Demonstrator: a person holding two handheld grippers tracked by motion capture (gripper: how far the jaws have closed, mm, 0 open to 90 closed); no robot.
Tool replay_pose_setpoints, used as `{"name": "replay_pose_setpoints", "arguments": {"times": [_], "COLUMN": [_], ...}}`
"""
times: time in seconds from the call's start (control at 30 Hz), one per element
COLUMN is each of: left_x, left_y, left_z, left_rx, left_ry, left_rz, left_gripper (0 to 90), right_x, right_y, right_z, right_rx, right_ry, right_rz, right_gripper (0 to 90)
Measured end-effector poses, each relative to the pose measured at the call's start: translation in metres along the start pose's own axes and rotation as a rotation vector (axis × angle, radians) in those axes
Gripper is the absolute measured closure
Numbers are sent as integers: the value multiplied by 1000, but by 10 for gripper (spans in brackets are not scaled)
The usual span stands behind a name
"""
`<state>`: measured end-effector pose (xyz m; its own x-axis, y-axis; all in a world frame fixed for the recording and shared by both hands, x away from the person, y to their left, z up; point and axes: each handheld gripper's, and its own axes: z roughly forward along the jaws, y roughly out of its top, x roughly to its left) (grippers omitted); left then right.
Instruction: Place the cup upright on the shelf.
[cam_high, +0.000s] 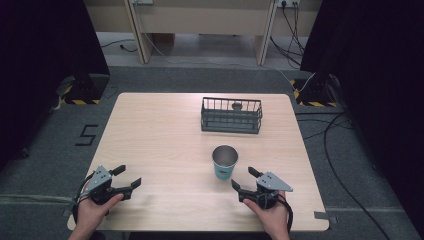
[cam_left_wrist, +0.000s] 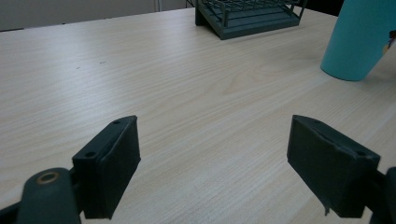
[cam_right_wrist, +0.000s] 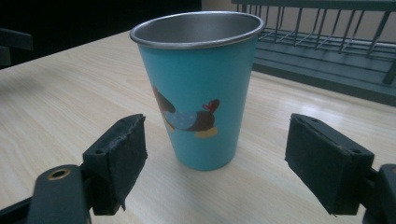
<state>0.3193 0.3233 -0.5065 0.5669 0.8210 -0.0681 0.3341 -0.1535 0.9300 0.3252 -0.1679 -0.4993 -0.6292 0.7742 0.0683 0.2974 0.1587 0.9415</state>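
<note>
A teal metal cup (cam_high: 225, 162) with a cartoon picture stands upright on the wooden table (cam_high: 160, 145), right of centre. In the right gripper view the cup (cam_right_wrist: 201, 88) rises just beyond the open jaws, apart from them. My right gripper (cam_high: 245, 181) rests near the front edge, open and empty, aimed at the cup. My left gripper (cam_high: 127, 177) lies at the front left corner, open with nothing between its fingers (cam_left_wrist: 109, 163); the cup (cam_left_wrist: 357, 39) shows at its far right.
A dark wire basket (cam_high: 231, 115) stands at the back of the table with a small dark round object (cam_high: 237, 105) inside; the basket (cam_left_wrist: 247, 16) (cam_right_wrist: 327, 51) shows beyond both grippers. Cables and dark stands lie on the grey floor around the table.
</note>
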Motion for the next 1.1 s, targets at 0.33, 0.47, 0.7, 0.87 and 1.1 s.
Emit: {"name": "replay_pose_setpoints", "arguments": {"times": [0.33,0.47,0.7,0.87,1.1], "left_x": [0,-1,-1,-1,-1], "left_y": [0,0,0,0,0], "left_z": [0,0,1,0,0], "left_rx": [-1,0,2,1,-1], "left_ry": [-3,-2,-6,-5,-7], "left_rz": [-3,-3,0,1,3], "left_gripper": [166,166,166,166,166], "right_x": [1,3,2,2,3], "right_y": [8,11,14,19,22], "right_z": [25,36,49,59,69], "right_rx": [14,19,39,44,45], "right_ry": [19,25,21,27,31], "right_rz": [4,-8,-19,-33,-41], "right_gripper": [173,161,153,136,152]}}
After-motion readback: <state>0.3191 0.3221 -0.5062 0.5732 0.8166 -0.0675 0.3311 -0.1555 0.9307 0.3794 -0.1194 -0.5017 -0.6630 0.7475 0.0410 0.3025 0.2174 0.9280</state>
